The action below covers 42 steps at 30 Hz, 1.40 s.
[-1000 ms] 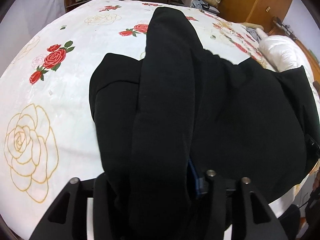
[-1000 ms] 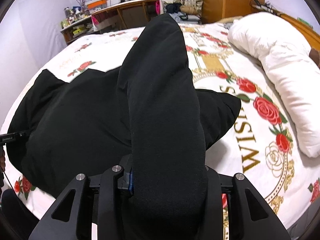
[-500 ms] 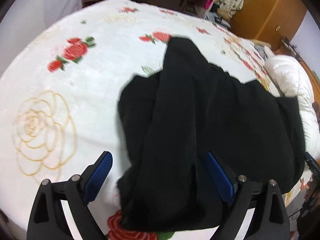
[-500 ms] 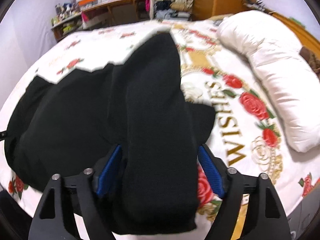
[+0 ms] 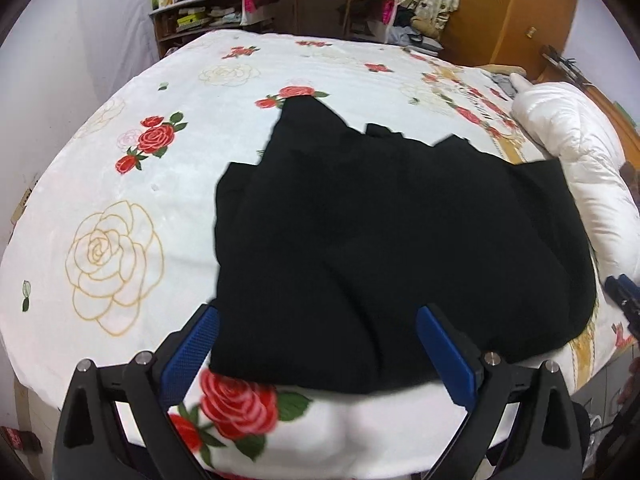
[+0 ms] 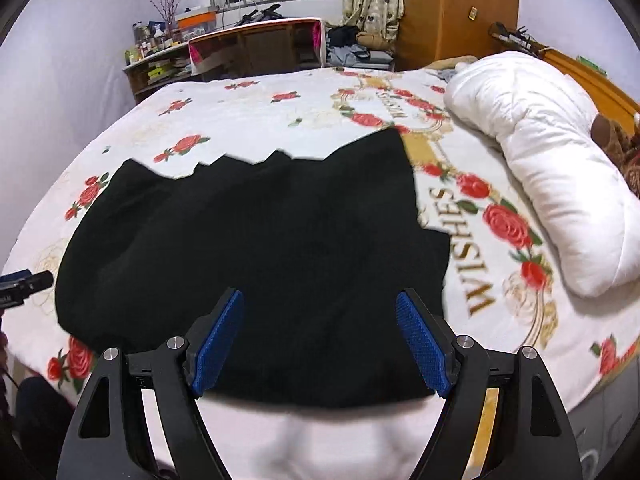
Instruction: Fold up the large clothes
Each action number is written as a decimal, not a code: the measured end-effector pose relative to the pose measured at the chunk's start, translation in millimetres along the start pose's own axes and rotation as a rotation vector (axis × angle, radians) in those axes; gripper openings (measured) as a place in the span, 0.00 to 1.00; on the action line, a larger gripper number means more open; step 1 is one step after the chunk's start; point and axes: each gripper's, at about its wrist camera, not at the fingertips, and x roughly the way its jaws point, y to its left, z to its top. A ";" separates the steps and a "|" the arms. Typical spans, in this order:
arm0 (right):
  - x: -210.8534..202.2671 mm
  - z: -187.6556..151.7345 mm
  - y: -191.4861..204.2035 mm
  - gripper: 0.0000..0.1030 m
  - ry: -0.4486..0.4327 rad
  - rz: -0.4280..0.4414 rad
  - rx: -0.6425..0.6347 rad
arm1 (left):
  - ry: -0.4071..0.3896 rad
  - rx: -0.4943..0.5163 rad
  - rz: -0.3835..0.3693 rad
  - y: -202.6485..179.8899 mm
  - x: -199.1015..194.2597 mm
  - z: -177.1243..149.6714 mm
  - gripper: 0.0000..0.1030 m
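So both grippers are hanging above the near edge of the bed [image 5: 120, 184] right now with nothing in them: the left gripper [image 5: 316, 344] is still spreading its jaws and is about as wide as it goes, and the right gripper [image 6: 320, 340] is sitting well open too, blue pads clear of the cloth. The black garment [image 5: 400, 220] is lying in a rumpled heap on the flowered bedspread, with its near hem running right along the bed's front edge. That's what's bugging me: I'm thinking any careless tug toward the person is going to drag that hem over the edge and undo the fold. The far side is looking jagged and uneven in the right wrist view, so grabbing only one layer there would probably skew the next fold. Everything's black on black, so I can't really tell where the layers are ending. Room-wise, there's loads of open bedspread to the left and beyond the garment, but the white duvet [image 6: 552, 168] is crowding the right side, near the garment's right edge.
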 end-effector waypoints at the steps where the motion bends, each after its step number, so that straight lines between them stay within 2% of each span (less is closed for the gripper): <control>1: -1.7 -5.4 5.2 0.76 0.005 0.004 0.007 | -0.006 0.000 0.011 -4.7 -3.3 -4.8 0.97; 4: -7.4 -21.6 18.2 0.76 0.021 0.009 0.026 | -0.039 0.000 0.057 -15.0 -13.5 -18.5 0.97; 7: -15.4 -37.2 32.4 0.76 0.023 0.009 -0.001 | -0.079 0.053 0.101 -28.1 -24.6 -32.9 0.97; 12: -28.3 -58.4 47.9 0.76 0.024 0.009 0.010 | -0.102 0.054 0.085 -34.5 -35.7 -56.3 0.97; 15: -38.7 -68.5 58.1 0.76 -0.004 -0.020 -0.026 | -0.104 0.053 0.081 -36.4 -40.2 -65.7 0.97; 17: -45.0 -72.3 61.4 0.76 -0.017 -0.007 -0.021 | -0.114 0.043 0.071 -37.4 -45.7 -69.9 0.97; 21: -54.1 -73.3 68.7 0.76 -0.044 -0.010 -0.026 | -0.128 0.042 0.036 -40.6 -52.3 -72.8 0.97; 29: -58.8 -73.8 71.5 0.76 -0.063 -0.010 -0.021 | -0.146 0.072 0.078 -49.3 -55.4 -75.1 0.97; 42: -56.7 -78.2 69.2 0.76 -0.050 -0.007 -0.004 | -0.146 0.081 0.076 -58.9 -58.7 -79.6 0.97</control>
